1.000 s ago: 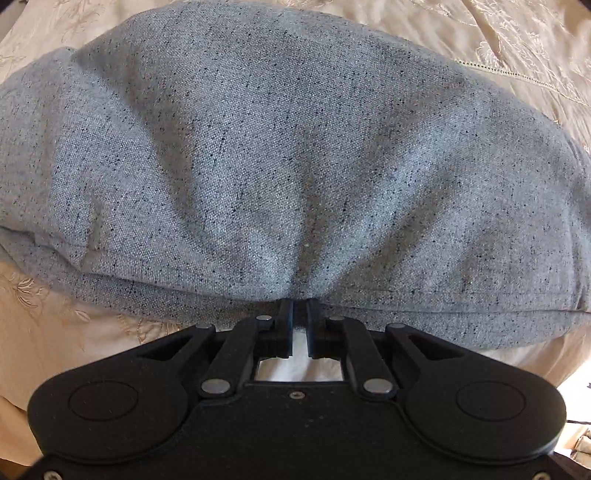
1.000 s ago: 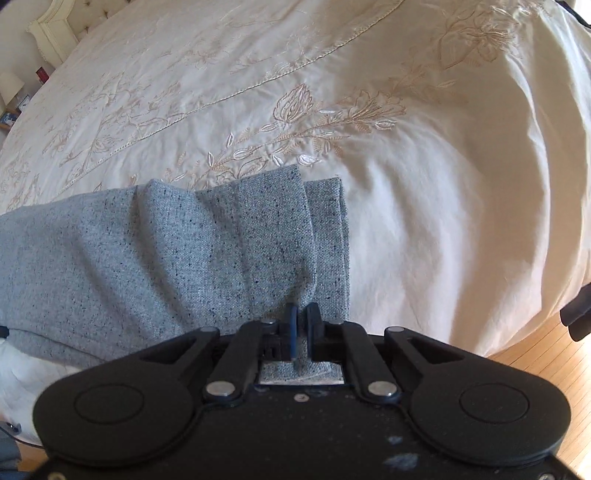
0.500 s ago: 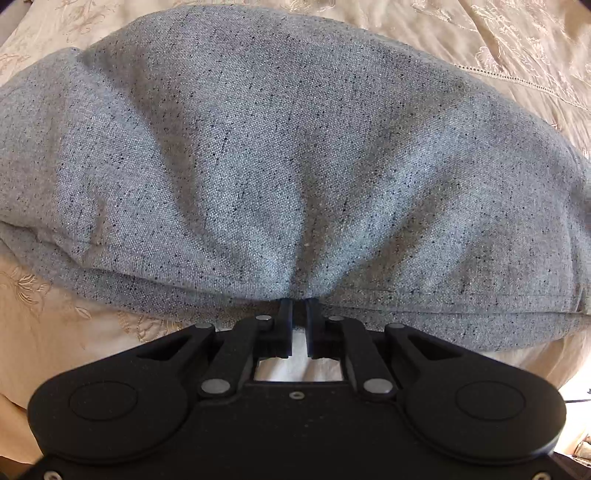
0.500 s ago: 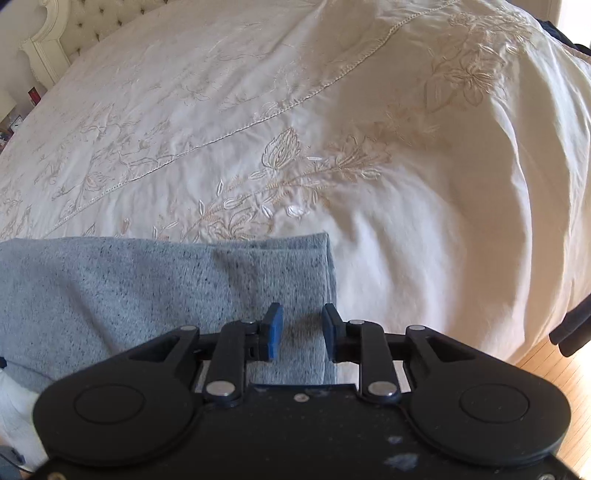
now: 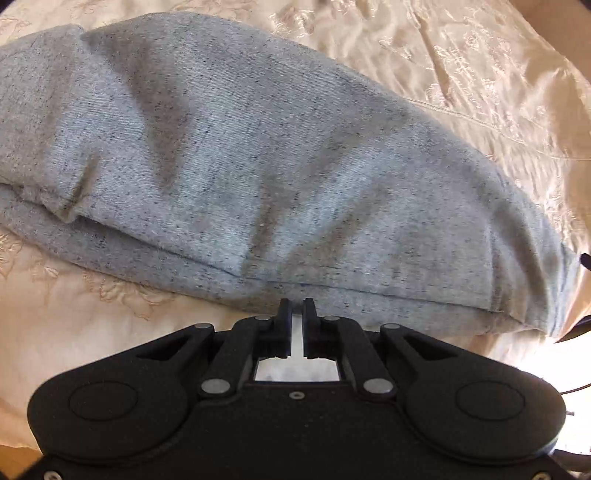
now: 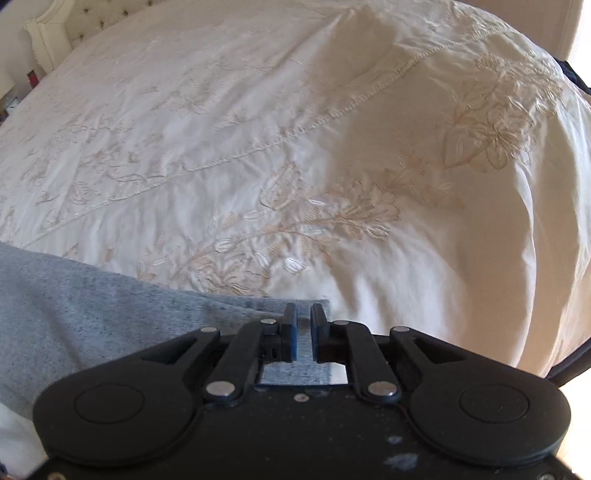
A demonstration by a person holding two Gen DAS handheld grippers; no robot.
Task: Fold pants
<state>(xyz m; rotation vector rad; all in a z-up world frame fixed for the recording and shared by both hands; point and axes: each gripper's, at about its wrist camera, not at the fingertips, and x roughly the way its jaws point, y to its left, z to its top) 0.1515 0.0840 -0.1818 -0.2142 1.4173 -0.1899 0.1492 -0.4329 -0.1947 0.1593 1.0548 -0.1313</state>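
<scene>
The grey flecked pants (image 5: 258, 177) lie folded on the cream bedspread and fill most of the left wrist view. My left gripper (image 5: 296, 306) sits at their near edge with its jaws nearly together and a thin gap between them; no cloth shows in the gap. In the right wrist view the pants (image 6: 92, 306) lie at the lower left, with their end under my right gripper (image 6: 303, 312). Its blue pads (image 6: 291, 328) stand slightly apart above the cloth and hold nothing.
The embroidered cream bedspread (image 6: 295, 147) covers the bed. A tufted headboard (image 6: 66, 22) stands at the far left. The bed's edge drops off on the right, where a dark object (image 6: 576, 74) shows. Wooden floor shows at the lower left (image 5: 14, 456).
My right gripper let go of the pants' end, opened, then narrowed again and drew back and up. The pants now lie flat. My left gripper stayed at the near edge and the view shifted.
</scene>
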